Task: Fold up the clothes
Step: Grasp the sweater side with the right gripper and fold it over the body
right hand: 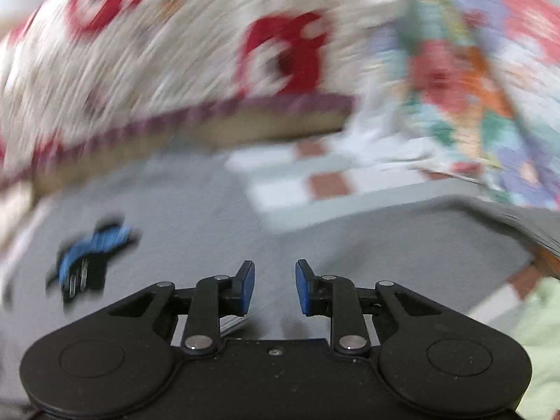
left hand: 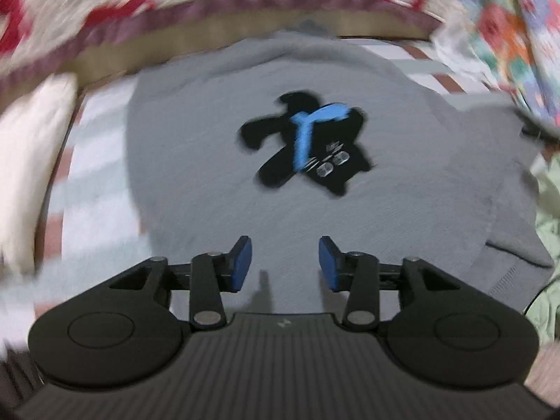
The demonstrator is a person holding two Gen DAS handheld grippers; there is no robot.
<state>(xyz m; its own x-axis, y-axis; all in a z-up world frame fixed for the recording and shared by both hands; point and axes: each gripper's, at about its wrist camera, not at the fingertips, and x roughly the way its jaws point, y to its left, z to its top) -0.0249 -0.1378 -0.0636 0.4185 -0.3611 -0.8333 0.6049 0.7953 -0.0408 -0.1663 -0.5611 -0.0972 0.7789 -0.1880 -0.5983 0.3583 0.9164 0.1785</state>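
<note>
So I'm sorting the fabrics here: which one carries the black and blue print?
The grey shirt spread flat below the left gripper. The blanket behind has red motifs; the quilt at right is multicoloured patchwork.

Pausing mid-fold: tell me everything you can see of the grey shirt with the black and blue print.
The grey knit T-shirt lies spread flat, print up, on the striped and checked bedcover. Its black figure print with a blue Y-shaped stripe sits mid-chest. One short sleeve lies out flat. Neither gripper touches it.
</note>
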